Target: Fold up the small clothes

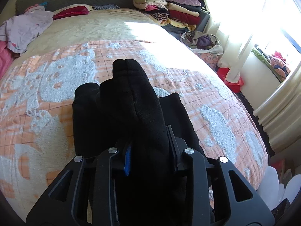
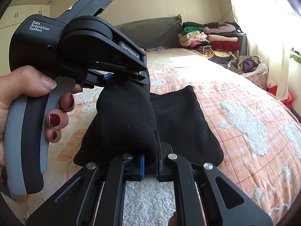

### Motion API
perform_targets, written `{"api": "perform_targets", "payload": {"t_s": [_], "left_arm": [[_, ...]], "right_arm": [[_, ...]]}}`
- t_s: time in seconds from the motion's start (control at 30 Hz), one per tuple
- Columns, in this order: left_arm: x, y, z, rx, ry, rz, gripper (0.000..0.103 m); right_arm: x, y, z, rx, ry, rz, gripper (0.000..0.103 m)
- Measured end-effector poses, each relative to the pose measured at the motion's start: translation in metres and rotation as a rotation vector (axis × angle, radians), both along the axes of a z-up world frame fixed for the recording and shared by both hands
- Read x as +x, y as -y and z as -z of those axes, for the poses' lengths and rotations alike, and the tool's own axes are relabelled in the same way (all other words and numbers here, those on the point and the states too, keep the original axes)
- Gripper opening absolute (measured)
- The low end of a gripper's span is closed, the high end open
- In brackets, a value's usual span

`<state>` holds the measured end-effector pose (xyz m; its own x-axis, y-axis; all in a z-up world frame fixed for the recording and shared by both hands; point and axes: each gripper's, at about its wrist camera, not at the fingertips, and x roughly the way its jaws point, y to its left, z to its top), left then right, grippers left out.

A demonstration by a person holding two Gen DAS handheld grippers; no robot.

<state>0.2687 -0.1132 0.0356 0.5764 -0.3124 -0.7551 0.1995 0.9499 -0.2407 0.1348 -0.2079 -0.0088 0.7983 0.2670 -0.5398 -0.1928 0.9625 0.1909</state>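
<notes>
Both grippers clamped on the same black knit garment over the orange-and-white bedspread: left gripper jaws narrow, pinching a bunched fold near centre; right gripper jaws fully closed on the near edge of that bundle. Rest of garment flat on the bed just right of the fold; folded clothes stack far right by the headboard, left hand wrapped round the left gripper's handle.

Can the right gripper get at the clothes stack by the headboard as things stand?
Probably not: the right gripper is shut on the black garment, and the stack lies beyond the bed's far end.
</notes>
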Motion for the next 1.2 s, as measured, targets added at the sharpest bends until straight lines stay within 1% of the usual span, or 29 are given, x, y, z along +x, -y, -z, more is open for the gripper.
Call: {"api": "perform_targets", "payload": {"t_s": [0.17,0.23,0.27,0.33,0.37,0.4,0.43,0.5,0.6,0.63,0.7,0.77,0.83,0.87,0.9,0.93,0.97,1.0,1.1,1.17,1.2], "left_arm": [[0.002,0.007,0.003,-0.023,-0.006,0.01,0.025],[0.001,0.01,0.003,-0.04,-0.004,0.019,0.027],[0.001,0.01,0.003,-0.048,-0.002,0.023,0.03],[-0.002,0.011,0.004,-0.068,0.002,0.035,0.042],[-0.002,0.011,0.005,-0.076,-0.001,0.041,0.054],[-0.003,0.01,0.006,-0.09,-0.006,0.048,0.06],[-0.006,0.008,0.005,-0.112,-0.003,0.055,0.06],[-0.011,0.001,0.001,-0.135,0.019,0.057,0.061],[-0.017,-0.019,-0.005,-0.132,0.052,0.041,0.062],[-0.02,-0.028,-0.005,-0.113,0.06,0.026,0.062],[-0.019,-0.046,0.0,-0.079,0.053,-0.006,0.062],[-0.018,-0.062,0.01,-0.052,0.036,-0.033,0.061],[-0.019,-0.073,0.024,-0.032,0.007,-0.049,0.061],[-0.019,-0.075,0.032,-0.028,-0.008,-0.048,0.061],[-0.02,-0.076,0.037,-0.024,-0.021,-0.047,0.061],[-0.022,-0.075,0.043,-0.015,-0.031,-0.045,0.062],[-0.024,-0.075,0.048,-0.009,-0.038,-0.039,0.061],[-0.026,-0.074,0.05,-0.009,-0.04,-0.036,0.062],[-0.03,-0.073,0.051,-0.008,-0.033,-0.035,0.062],[-0.03,-0.071,0.05,-0.001,-0.029,-0.032,0.062],[-0.031,-0.071,0.048,0.001,-0.029,-0.03,0.062]], "right_arm": [[0.002,0.007,0.006,0.026,-0.024,0.012,0.007],[0.002,0.009,0.008,0.031,-0.034,0.018,0.007],[0.001,0.008,0.009,0.031,-0.039,0.021,0.007],[0.004,0.009,0.009,0.036,-0.051,0.027,0.007],[0.005,0.01,0.011,0.038,-0.058,0.03,0.007],[0.006,0.011,0.013,0.046,-0.072,0.034,0.007],[0.009,0.013,0.015,0.059,-0.09,0.04,0.007],[0.013,0.021,0.022,0.11,-0.134,0.054,0.007],[0.017,0.039,0.03,0.241,-0.192,0.06,0.009],[0.018,0.045,0.031,0.286,-0.209,0.062,0.013],[0.021,0.052,0.027,0.339,-0.226,0.049,0.018],[0.021,0.057,0.021,0.37,-0.223,0.046,0.025],[0.025,0.06,0.013,0.386,-0.216,0.023,0.038],[0.029,0.061,0.009,0.395,-0.212,0.017,0.041],[0.034,0.062,0.007,0.407,-0.219,0.009,0.051],[0.04,0.064,0.005,0.42,-0.229,0.006,0.057],[0.047,0.066,0.003,0.431,-0.242,-0.003,0.059],[0.055,0.067,0.002,0.441,-0.261,-0.024,0.065],[0.08,0.07,-0.002,0.417,-0.293,-0.029,0.068],[0.098,0.07,0.001,0.421,-0.332,-0.057,0.068],[0.101,0.071,0.002,0.423,-0.347,-0.051,0.068]]}}
